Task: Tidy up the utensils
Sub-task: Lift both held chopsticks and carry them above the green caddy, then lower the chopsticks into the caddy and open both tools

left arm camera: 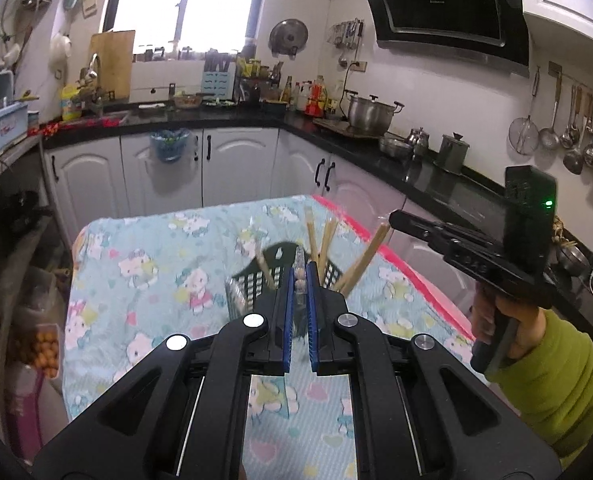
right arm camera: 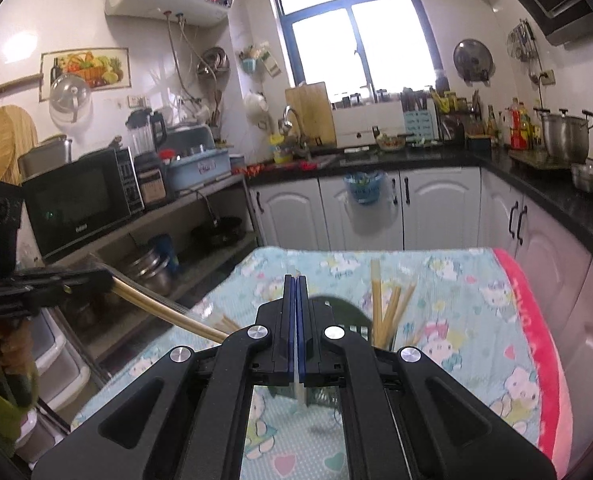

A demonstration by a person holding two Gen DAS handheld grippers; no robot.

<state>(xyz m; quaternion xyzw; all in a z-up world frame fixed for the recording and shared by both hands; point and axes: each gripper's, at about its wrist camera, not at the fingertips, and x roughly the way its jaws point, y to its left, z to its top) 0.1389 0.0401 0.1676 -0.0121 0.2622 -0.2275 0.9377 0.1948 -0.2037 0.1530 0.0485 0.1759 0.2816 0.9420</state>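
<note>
Only the right wrist view shows the left gripper (right arm camera: 108, 280) at left clenching tan chopsticks (right arm camera: 168, 312). The right gripper (right arm camera: 295, 284) grips a pale stick (right arm camera: 301, 392) above the slotted basket (left arm camera: 252, 280) at frame centre.

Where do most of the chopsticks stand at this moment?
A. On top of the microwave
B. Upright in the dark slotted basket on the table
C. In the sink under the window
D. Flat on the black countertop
B: several light wooden chopsticks lean upright inside the dark slotted basket, which stands on the table with the cartoon-print cloth.
</note>
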